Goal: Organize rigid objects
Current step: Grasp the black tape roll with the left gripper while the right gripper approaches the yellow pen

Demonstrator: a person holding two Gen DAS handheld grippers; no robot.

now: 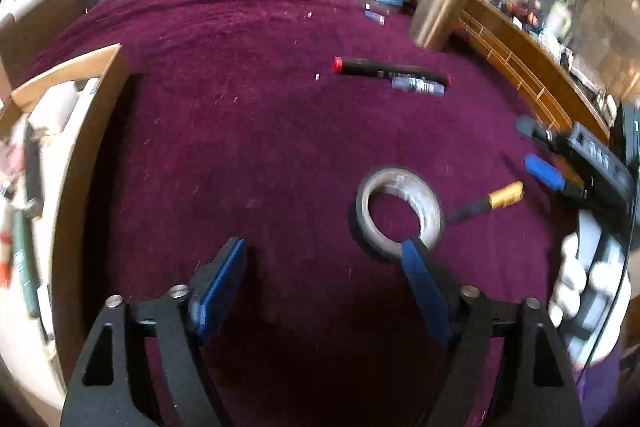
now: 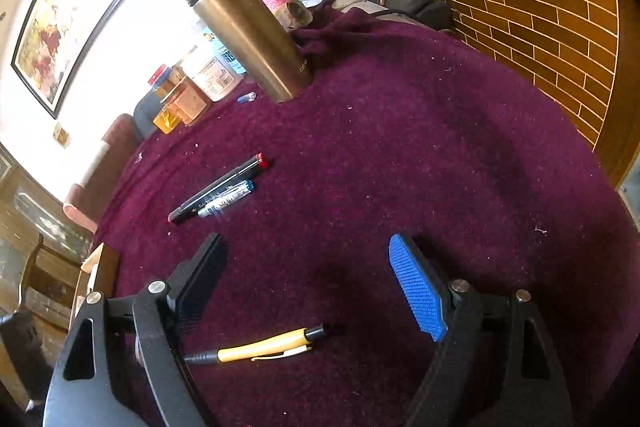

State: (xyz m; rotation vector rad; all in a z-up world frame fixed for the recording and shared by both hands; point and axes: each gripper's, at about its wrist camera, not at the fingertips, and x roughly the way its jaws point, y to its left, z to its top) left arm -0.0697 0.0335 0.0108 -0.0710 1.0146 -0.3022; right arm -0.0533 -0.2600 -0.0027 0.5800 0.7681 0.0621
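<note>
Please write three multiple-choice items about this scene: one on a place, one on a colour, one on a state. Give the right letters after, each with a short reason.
1. Where does the yellow pen lie in the right wrist view?
A. inside the cardboard box
B. on the cloth between the right gripper's fingers
C. on top of the flask

2. What colour is the end cap of the black marker?
A. red
B. green
C. white

3. How is the left gripper?
A. shut on the tape roll
B. shut on nothing
C. open, holding nothing

Answers:
1 B: the pen rests on the purple cloth, low between the two fingers of the right gripper.
2 A: its cap end shows red in both views.
3 C: its fingers stand wide apart; the tape roll lies flat on the cloth by one fingertip.
</note>
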